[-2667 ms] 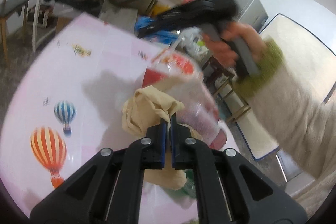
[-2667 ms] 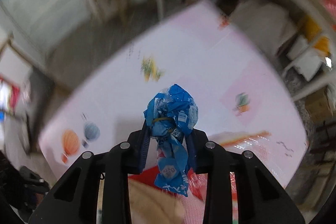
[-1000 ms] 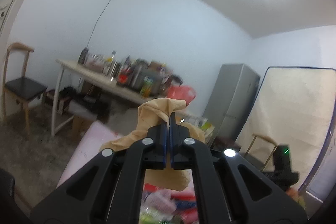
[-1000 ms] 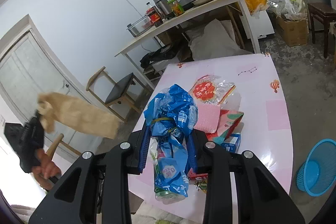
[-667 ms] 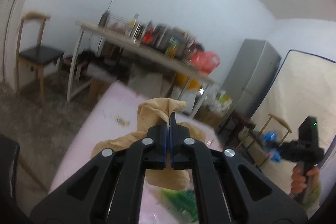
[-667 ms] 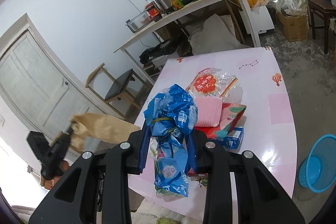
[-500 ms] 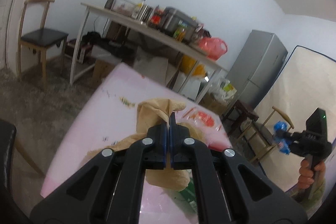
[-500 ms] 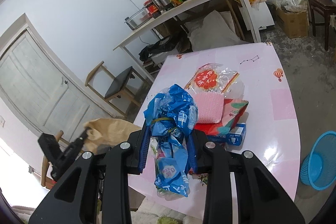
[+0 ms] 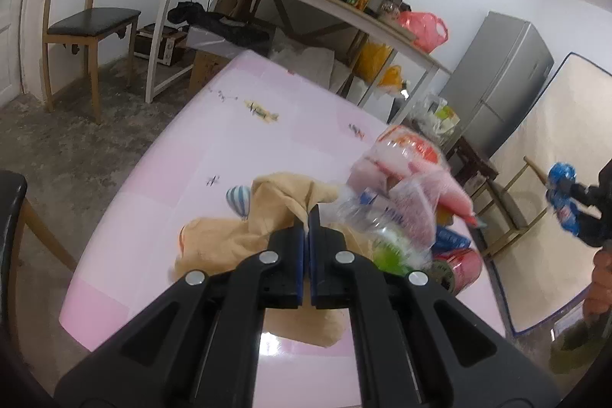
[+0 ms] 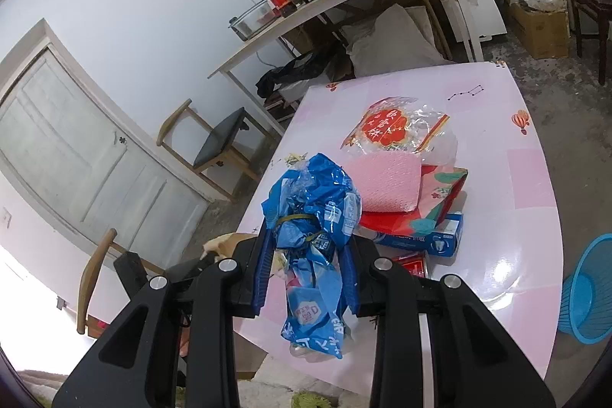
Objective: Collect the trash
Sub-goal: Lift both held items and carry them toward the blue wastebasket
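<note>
Left wrist view showed the left gripper (image 9: 308,217) pinching a tan paper bag (image 9: 244,236) above the pink table (image 9: 160,217); the right gripper (image 10: 306,251) clamped a blue plastic wrapper (image 10: 313,217).

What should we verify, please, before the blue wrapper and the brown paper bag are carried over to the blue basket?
1. Right gripper shut on blue plastic wrapper: ok.
2. Left gripper shut on brown paper bag: ok.
3. Blue mesh basket in sight on the floor beside the pink table: ok.
4. Basket has room inside: cannot tell, it is cut off at the frame edge.
5. Paper bag lifted off the table: cannot tell.
6. All trash collected: not ok, packets and a toothpaste box lie on the table.
</note>
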